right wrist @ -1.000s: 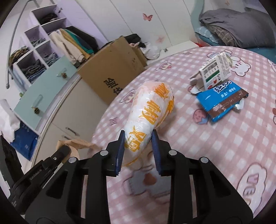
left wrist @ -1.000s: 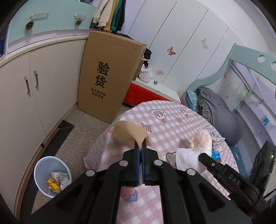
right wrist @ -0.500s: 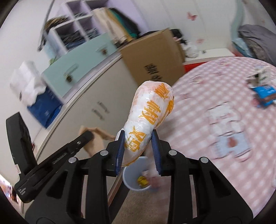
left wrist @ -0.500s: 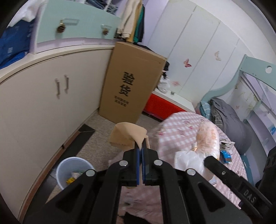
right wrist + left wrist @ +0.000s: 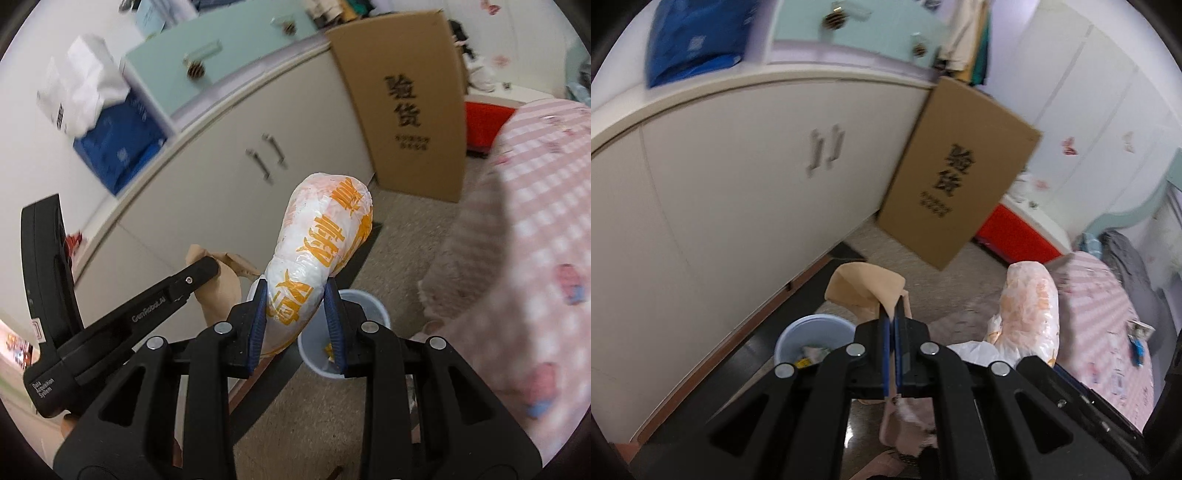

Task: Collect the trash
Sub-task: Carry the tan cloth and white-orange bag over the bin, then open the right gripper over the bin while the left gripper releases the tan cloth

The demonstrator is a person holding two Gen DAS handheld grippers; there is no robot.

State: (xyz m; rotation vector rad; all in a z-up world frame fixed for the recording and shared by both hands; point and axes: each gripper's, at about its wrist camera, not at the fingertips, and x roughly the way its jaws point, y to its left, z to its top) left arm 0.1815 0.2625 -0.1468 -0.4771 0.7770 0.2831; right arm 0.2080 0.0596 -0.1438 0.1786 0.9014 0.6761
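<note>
My left gripper (image 5: pixel 894 314) is shut on a crumpled piece of brown paper (image 5: pixel 864 288), held in the air above the floor. Just below and left of it stands a pale blue trash bin (image 5: pixel 812 339) with some litter inside. My right gripper (image 5: pixel 297 295) is shut on a puffed white plastic bag with orange print (image 5: pixel 321 243), which sticks up between its blue pads. The same bin (image 5: pixel 347 332) shows right under that bag. The left gripper and its brown paper (image 5: pixel 214 291) appear at the left of the right wrist view; the bag (image 5: pixel 1027 310) shows at the right of the left wrist view.
White cabinets (image 5: pixel 738 203) run along the left. A tall cardboard box (image 5: pixel 960 173) leans against them. A round table with a pink checked cloth (image 5: pixel 535 240) fills the right, with small wrappers (image 5: pixel 1137 336) on it. A red box (image 5: pixel 1015 232) and a bed (image 5: pixel 1126 258) lie beyond.
Both grippers swung left off the table and out over the floor, each keeping its load. The trash bin now sits directly below them, and the table has slid to the right edge.
</note>
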